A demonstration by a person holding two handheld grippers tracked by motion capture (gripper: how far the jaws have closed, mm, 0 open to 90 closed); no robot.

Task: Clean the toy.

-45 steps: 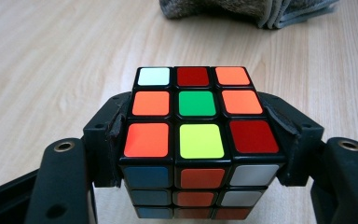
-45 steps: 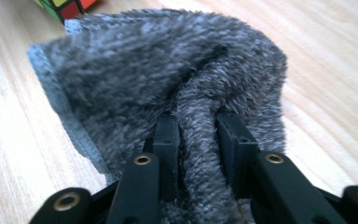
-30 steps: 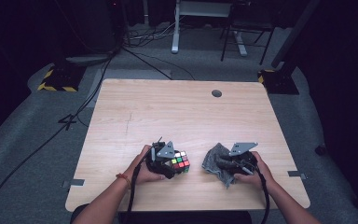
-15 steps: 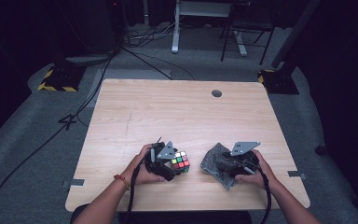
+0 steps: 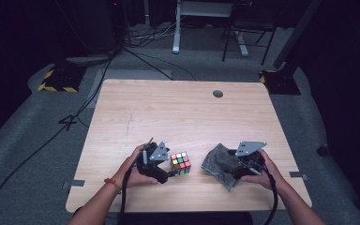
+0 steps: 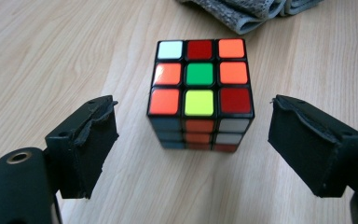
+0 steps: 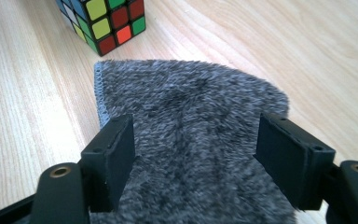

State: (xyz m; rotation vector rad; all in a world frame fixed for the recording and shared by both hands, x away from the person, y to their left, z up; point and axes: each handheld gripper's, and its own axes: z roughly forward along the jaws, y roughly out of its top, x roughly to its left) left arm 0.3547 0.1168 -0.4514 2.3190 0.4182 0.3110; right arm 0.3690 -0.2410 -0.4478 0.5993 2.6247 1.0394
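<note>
Two things on the table: a scrambled plastic puzzle cube with black edges and coloured stickers (image 5: 181, 162), and a crumpled grey fleecy cloth (image 5: 219, 164), both near the person's edge of the pale wooden table (image 5: 178, 112), a little apart from each other.
Left gripper: the left gripper (image 6: 193, 140) stands released, its jaws spread wide to either side of the cube and touching neither face — the cube sits square on the wood just ahead of them.
Right gripper: the right gripper (image 7: 193, 158) is also spread open, jaws hanging over the cloth with the pile showing between them; whether the pads press into it I cannot tell.
Cube, handling: rigid and, I'd judge, light; the sticker faces look smooth, so it could slip or twist if pinched at a corner. Best taken flat on two opposite side faces, around the middle layer — a grip on one layer alone might turn it.
Cloth, handling: soft, limp, very light; it will sag and bunch. A raised fold or the stitched hem (image 7: 100, 93) looks the surest place to pinch.
Risk: closing off-centre could nudge the cube away across the wood.
</note>
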